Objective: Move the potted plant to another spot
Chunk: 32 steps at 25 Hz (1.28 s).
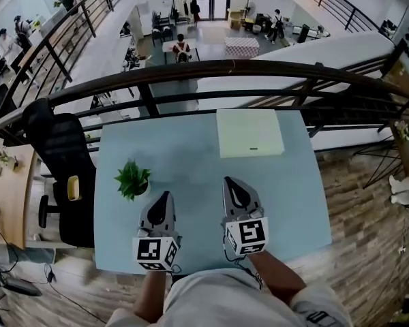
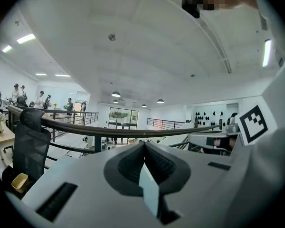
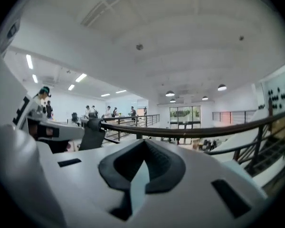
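We record the potted plant (image 1: pixel 132 179) standing upright, leaves up, near the left edge of the bench (image 1: pixel 191 148), centre-left of frame. Bare bench spreads rightward to a white box (image 1: pixel 249 133). Left gripper (image 1: pixel 165 197) and right gripper (image 1: pixel 230 182): jaws together, empty.

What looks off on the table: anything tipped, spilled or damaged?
Nothing stands out. The potted plant stands upright on the table, the white box lies flat near the far edge, and the left gripper and right gripper are empty, jaws together.
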Motion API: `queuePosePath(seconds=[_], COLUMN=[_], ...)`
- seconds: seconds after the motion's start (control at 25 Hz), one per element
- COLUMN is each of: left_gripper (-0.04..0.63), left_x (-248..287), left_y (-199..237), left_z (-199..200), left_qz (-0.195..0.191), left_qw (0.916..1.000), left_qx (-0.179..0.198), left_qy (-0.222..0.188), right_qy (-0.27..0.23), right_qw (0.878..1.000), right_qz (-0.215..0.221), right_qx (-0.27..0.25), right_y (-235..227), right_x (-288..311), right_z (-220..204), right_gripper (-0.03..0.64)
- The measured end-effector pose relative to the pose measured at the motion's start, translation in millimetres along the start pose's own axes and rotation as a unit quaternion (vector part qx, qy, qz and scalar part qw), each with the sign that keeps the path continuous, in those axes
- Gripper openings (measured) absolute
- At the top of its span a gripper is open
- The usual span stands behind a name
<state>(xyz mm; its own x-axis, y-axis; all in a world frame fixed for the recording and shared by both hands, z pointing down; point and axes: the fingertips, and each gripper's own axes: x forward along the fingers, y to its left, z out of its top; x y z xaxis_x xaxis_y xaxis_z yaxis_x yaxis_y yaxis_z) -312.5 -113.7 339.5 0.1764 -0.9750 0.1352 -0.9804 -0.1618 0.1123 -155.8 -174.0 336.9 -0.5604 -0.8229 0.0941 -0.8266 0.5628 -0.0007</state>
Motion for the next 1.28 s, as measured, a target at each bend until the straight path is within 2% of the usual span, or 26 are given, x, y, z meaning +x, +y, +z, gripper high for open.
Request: queuePosePath(seconds=[0.16,0.8,1.28], left_gripper=[0.012,0.012,0.012], left_x=[-3,-9,-1], left_y=[-8,-3,-4], left_z=[0,0,-1], left_qz=[-0.009,0.011,0.008], left_qw=[1.0,0.9999,1.0], left_qx=[0.003,-0.001,-0.003], left_qy=[0.0,-0.006,-0.002], right_qy=[-0.009,-0.012,-0.003], right_qw=[0.999,0.998,0.998], right_qz=[0.006,0.038,0.052], right_qx=[-0.035,-0.038,-0.034], right_y=[15,22,24], right_x=[-5,1,8], right_z=[4,3,-1], right_gripper=[0.003,0.003,0.003])
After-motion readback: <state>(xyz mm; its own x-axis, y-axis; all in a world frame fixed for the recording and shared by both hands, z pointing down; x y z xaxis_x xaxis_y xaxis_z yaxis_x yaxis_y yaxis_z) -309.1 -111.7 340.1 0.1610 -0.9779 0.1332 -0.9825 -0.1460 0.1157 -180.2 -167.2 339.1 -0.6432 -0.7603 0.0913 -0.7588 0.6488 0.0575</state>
